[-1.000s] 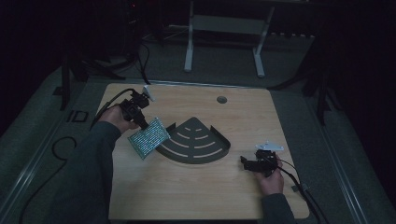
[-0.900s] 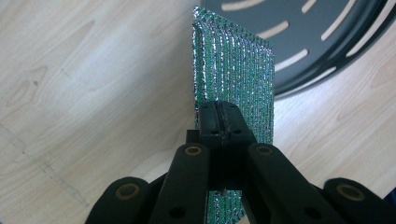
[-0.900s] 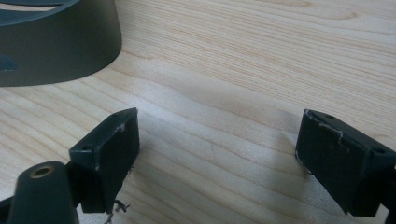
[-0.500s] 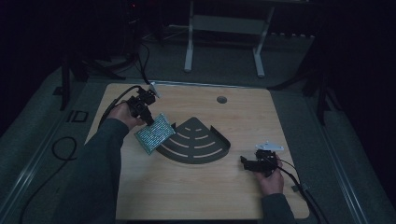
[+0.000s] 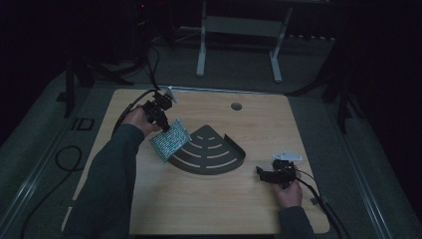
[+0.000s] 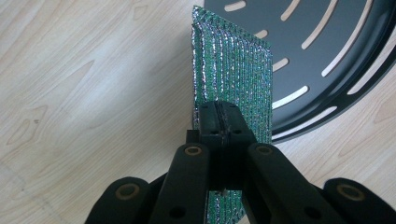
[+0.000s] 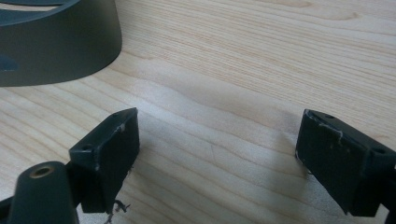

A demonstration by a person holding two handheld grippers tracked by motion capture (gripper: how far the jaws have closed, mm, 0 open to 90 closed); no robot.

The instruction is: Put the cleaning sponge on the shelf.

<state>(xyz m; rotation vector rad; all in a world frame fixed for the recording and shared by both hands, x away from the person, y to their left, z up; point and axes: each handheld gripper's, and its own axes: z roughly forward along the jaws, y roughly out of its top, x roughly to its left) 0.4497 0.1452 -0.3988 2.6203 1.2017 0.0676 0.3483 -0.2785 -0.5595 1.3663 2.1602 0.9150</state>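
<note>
Dim room, pale wooden table (image 5: 209,204) lit only faintly, with dark floor and a metal stand behind it. On the table lies a dark fan-shaped tray (image 5: 209,152) with curved slots and a raised wall along its arc. The left gripper (image 5: 160,115) has its jaws clenched on one edge of a green sparkly pad (image 5: 170,139), a flat rectangle held off the wood and tilted, its lower end over the tray's near-left edge; in the left gripper view the pad (image 6: 231,91) stands edge-on above the tray (image 6: 327,51), pinched close to its border. Judging by how little it sags from a single edge grip, the pad seems light and fairly stiff, with some give, perhaps a scouring sponge, though that is a guess. Its glittery woven face looks rough enough not to slip, and nothing about it looks fragile. An edge hold like this one suits it; a grip nearer the middle of a short side would keep it from swinging. The right gripper (image 5: 274,174) rests low at the table's near right, well apart from the pad, its jaws spread wide over bare wood with the tray wall (image 7: 56,42) just beyond.
</note>
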